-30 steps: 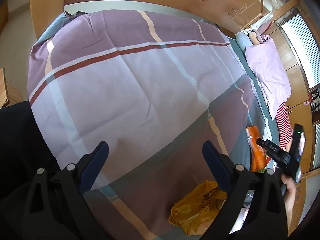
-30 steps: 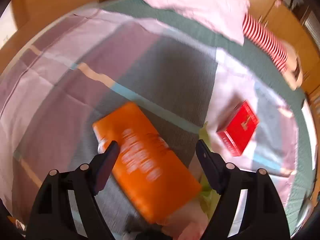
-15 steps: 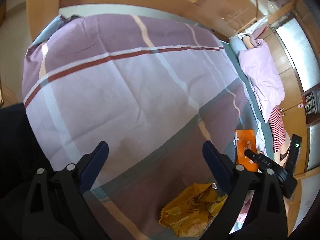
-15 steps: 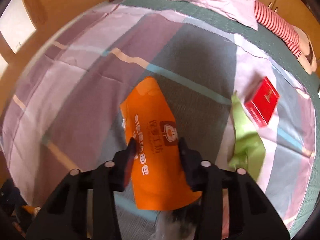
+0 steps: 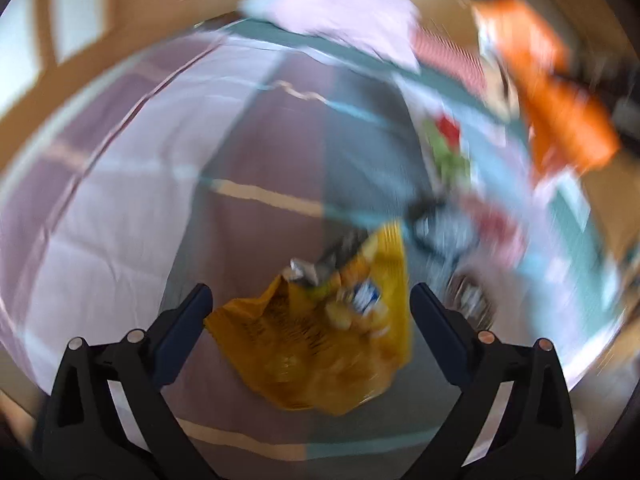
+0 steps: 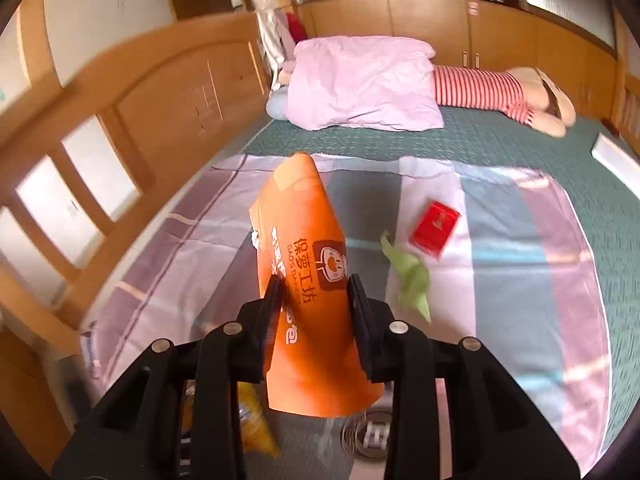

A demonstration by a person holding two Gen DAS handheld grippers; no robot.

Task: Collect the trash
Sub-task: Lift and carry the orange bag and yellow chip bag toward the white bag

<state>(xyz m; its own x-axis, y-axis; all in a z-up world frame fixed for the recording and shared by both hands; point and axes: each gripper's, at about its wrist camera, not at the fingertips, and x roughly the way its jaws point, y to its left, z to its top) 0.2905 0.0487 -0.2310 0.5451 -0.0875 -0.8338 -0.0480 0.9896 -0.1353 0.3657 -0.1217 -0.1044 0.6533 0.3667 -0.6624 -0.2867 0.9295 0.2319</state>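
Lifted off the checked bedspread [image 6: 520, 280] since the earlier frame: orange packet [image 6: 312, 280], pinched between the right gripper [image 6: 314, 292] jaws, which have just been closing. Left gripper [image 5: 310, 312]: jaws spread, above the open yellow bag [image 5: 320, 352]. Red box [image 6: 435, 224] and green wrapper [image 6: 412, 280]: lying on the bedspread beside each other.

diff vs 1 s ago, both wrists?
The right gripper, whose jaws have just been closing, clamped onto the orange packet and lifted it off the bedspread; it now hangs clear. The left gripper stayed open but swung over the yellow bag, now centred between its fingers. The red box and green wrapper lie where they were.
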